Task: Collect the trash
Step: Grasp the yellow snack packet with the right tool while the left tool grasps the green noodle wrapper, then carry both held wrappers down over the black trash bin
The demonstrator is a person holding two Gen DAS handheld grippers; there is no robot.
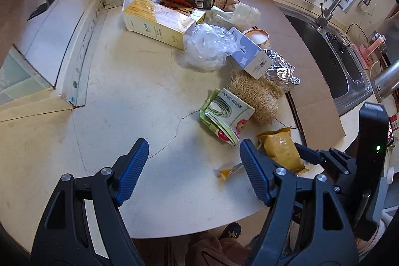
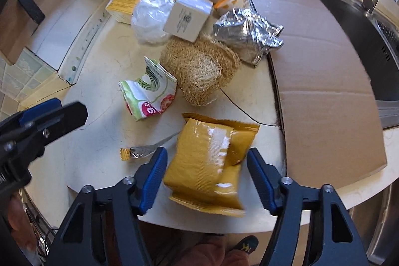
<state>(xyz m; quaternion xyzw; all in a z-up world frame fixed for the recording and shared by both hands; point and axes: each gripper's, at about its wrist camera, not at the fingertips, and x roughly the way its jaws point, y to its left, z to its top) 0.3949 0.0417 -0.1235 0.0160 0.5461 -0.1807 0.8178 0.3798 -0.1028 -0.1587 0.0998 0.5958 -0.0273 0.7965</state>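
Grippers (image 2: 204, 176): two; yellow pouch (image 2: 209, 163): one

The left tongs (image 1: 194, 166) fill the bottom of the left wrist view, pointing steeply down, blue ribbed pads (image 1: 133, 170) spread wide with nothing between them. The right tongs (image 2: 207, 176) sit at the bottom of the right wrist view, also tilted steeply down, their pads (image 2: 153, 178) standing apart on either side of a yellow packet (image 2: 209, 161), not visibly pressing it. In that view the left tongs show at the left edge. A shoe (image 2: 245, 244) shows at the bottom.
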